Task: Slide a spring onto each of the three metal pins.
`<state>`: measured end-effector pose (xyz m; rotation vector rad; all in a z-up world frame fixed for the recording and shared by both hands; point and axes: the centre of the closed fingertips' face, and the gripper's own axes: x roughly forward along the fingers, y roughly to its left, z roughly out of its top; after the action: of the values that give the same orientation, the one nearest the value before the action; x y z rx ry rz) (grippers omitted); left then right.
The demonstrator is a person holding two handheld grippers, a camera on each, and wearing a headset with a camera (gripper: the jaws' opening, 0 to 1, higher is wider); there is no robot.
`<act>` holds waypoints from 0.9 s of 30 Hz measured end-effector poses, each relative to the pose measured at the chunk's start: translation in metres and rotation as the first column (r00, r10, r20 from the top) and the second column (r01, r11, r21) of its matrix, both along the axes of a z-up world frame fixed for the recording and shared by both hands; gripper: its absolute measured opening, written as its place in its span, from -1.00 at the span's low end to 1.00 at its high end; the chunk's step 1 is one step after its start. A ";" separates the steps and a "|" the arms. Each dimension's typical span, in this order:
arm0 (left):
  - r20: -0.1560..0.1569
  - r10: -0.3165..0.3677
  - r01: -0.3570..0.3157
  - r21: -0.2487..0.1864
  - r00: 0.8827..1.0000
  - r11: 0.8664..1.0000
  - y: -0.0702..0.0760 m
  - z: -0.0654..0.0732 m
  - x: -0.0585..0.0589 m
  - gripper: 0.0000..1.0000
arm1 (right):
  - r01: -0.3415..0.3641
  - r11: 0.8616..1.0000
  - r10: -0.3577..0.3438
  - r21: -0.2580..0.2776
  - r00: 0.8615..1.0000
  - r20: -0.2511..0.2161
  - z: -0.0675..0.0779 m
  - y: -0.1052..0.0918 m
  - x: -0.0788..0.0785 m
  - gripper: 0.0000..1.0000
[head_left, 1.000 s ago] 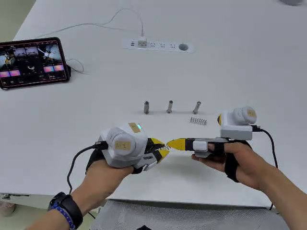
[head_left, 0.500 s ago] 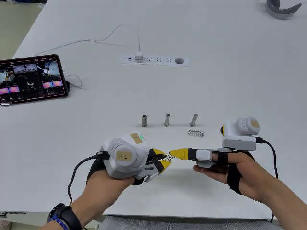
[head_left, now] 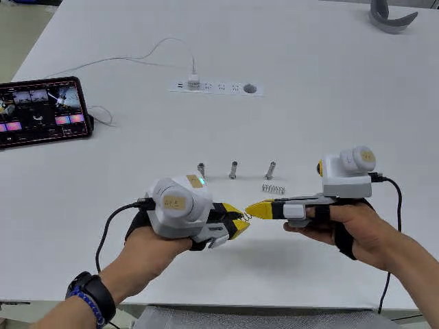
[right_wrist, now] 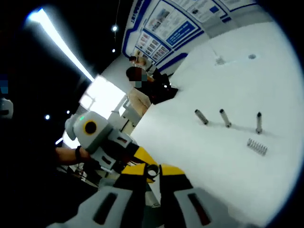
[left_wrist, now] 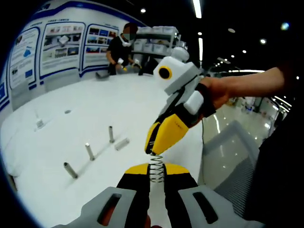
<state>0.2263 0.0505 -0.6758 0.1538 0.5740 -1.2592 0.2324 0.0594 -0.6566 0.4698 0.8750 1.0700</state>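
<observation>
Open tabletop (head_left: 137, 157) left of three upright pins (head_left: 233, 169); loose spring (head_left: 273, 188), seemingly flat, near the rightmost pin.

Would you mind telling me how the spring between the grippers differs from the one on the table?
The held spring is off the table, clamped in the left gripper, far end at the right gripper; the loose spring lies flat, untouched, beside the rightmost pin. Both are small metal coils, on no pin.

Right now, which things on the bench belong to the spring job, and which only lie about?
Job:
- three metal pins
- held spring, between left gripper and right gripper
- loose spring

Lying about:
- tablet
- power strip with cable
- grey curved object
</observation>
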 end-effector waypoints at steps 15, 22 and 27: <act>0.003 -0.010 0.010 -0.050 1.000 0.999 -0.007 0.016 0.004 -0.81 | -0.201 0.961 0.222 -0.189 0.971 0.094 0.022 0.006 0.000 -0.77; 0.009 -0.018 0.019 -0.058 1.000 0.998 -0.009 0.019 0.006 -0.81 | -0.290 0.921 0.327 -0.258 0.938 0.115 0.024 0.005 0.000 -0.77; 0.016 -0.029 0.030 -0.056 0.999 0.998 -0.009 0.020 0.005 -0.81 | -0.355 0.882 0.406 -0.309 0.906 0.119 0.023 0.004 -0.001 -0.76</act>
<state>0.2318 0.0415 -0.6557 0.1252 0.5240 -1.3001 0.2309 0.0634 -0.6333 -0.0468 0.9620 1.3015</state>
